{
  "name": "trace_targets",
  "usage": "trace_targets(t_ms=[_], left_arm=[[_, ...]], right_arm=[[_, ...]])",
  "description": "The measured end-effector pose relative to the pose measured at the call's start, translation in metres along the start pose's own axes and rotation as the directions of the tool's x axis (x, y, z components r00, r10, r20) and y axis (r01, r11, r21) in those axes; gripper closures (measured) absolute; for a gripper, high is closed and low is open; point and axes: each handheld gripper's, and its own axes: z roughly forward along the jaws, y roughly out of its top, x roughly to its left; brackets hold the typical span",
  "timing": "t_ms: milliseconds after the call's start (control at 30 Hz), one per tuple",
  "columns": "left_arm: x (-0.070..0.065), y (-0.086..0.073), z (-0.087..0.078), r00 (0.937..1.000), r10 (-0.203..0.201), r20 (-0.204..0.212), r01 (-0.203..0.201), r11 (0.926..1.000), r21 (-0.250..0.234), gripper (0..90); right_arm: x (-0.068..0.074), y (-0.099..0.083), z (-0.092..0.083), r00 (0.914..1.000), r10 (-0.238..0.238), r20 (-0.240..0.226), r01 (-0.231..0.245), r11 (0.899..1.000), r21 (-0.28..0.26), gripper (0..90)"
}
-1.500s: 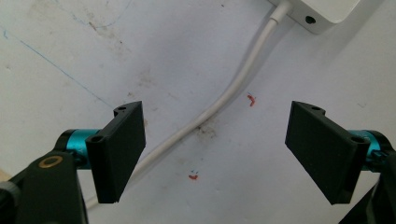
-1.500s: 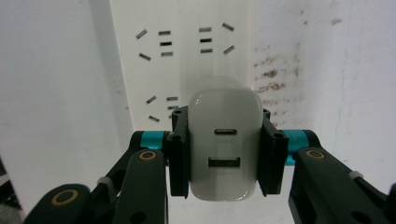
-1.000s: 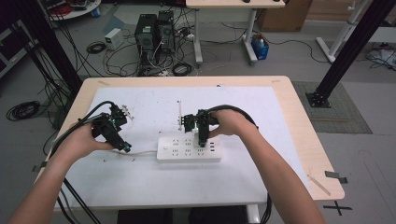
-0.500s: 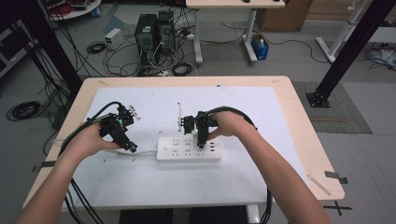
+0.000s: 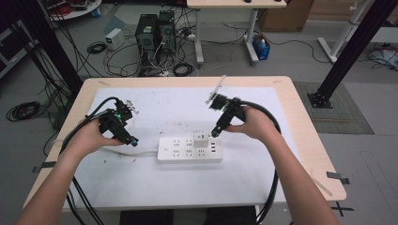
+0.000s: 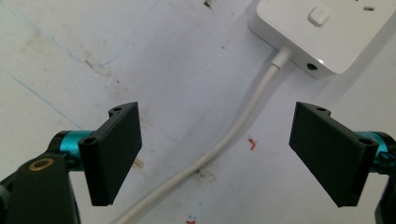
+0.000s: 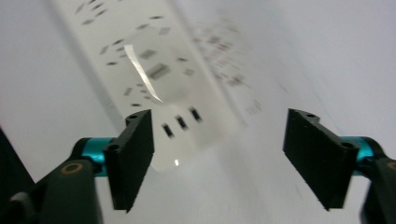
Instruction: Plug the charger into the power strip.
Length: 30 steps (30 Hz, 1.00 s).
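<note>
My right tongs are wide apart and have just been opening, with nothing between them. They hang above the right end of the white power strip, close to the little white plug block that sits in the strip. In the right gripper view the strip looks blurry under my two black jaws. My left tongs are wide apart too, and they have just opened a bit more. They hold nothing. They point down at the white mat just left of the strip. In the left gripper view the strip's white cord runs across the mat between my jaws, but the jaws do not touch it. The strip lies flat in the middle of the table.
</note>
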Motion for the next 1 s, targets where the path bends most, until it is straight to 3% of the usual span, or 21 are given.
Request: trace_targets(t_ms=[33, 67, 100, 133, 200, 300, 367, 567, 633, 700, 933, 1000], left_arm=[[0.001, 0.001, -0.001, 0.9999, -0.008, -0.009, 0.008, 1.0, 0.002, 17.0], [0.001, 0.001, -0.002, 0.9998, -0.011, -0.016, 0.011, 0.9999, 0.005, 17.0], [0.001, 0.002, -0.003, 0.9997, -0.01, -0.022, 0.01, 0.9999, 0.013, 17.0], [0.001, 0.002, -0.004, 0.9996, -0.015, -0.026, 0.015, 0.9998, 0.011, 17.0], [0.001, 0.003, -0.005, 0.9991, -0.029, -0.031, 0.03, 0.9995, 0.009, 17.0], [0.002, 0.005, -0.008, 0.9982, -0.035, -0.048, 0.036, 0.9993, 0.014, 17.0], [0.002, 0.008, -0.011, 0.9985, -0.026, -0.048, 0.027, 0.9994, 0.02, 17.0], [-0.003, 0.013, -0.013, 0.9983, -0.007, -0.058, 0.009, 0.9993, 0.035, 17.1], [-0.006, 0.015, -0.013, 0.9976, -0.021, -0.067, 0.023, 0.9994, 0.025, 17.0], [-0.007, 0.016, -0.015, 0.9979, -0.004, -0.064, 0.006, 0.9994, 0.034, 17.1], [-0.01, 0.019, -0.015, 0.9981, 0.008, -0.062, -0.005, 0.9989, 0.047, 17.0], [-0.011, 0.019, -0.014, 0.9981, -0.005, -0.062, 0.007, 0.9994, 0.035, 17.0]], right_arm=[[-0.009, -0.012, -0.011, 0.9936, 0.108, 0.035, -0.107, 0.994, -0.017, 22.6], [-0.016, -0.022, -0.018, 0.9766, 0.205, 0.064, -0.204, 0.979, -0.024, 22.6], [-0.021, -0.029, -0.023, 0.9612, 0.264, 0.079, -0.263, 0.964, -0.031, 22.6], [-0.028, -0.042, -0.03, 0.9343, 0.343, 0.098, -0.34, 0.939, -0.042, 22.5], [-0.037, -0.06, -0.037, 0.9019, 0.416, 0.117, -0.411, 0.909, -0.061, 22.0], [-0.045, -0.08, -0.045, 0.8719, 0.472, 0.13, -0.467, 0.882, -0.07, 21.9], [-0.049, -0.092, -0.048, 0.8583, 0.499, 0.119, -0.493, 0.867, -0.075, 21.9], [-0.05, -0.107, -0.053, 0.8412, 0.525, 0.128, -0.517, 0.851, -0.091, 22.0], [-0.051, -0.11, -0.054, 0.8377, 0.531, 0.127, -0.523, 0.847, -0.092, 21.9], [-0.052, -0.111, -0.054, 0.8323, 0.54, 0.126, -0.532, 0.842, -0.092, 21.9], [-0.054, -0.113, -0.054, 0.8345, 0.535, 0.13, -0.528, 0.845, -0.089, 21.9], [-0.054, -0.114, -0.053, 0.8358, 0.533, 0.13, -0.526, 0.846, -0.089, 21.9]])
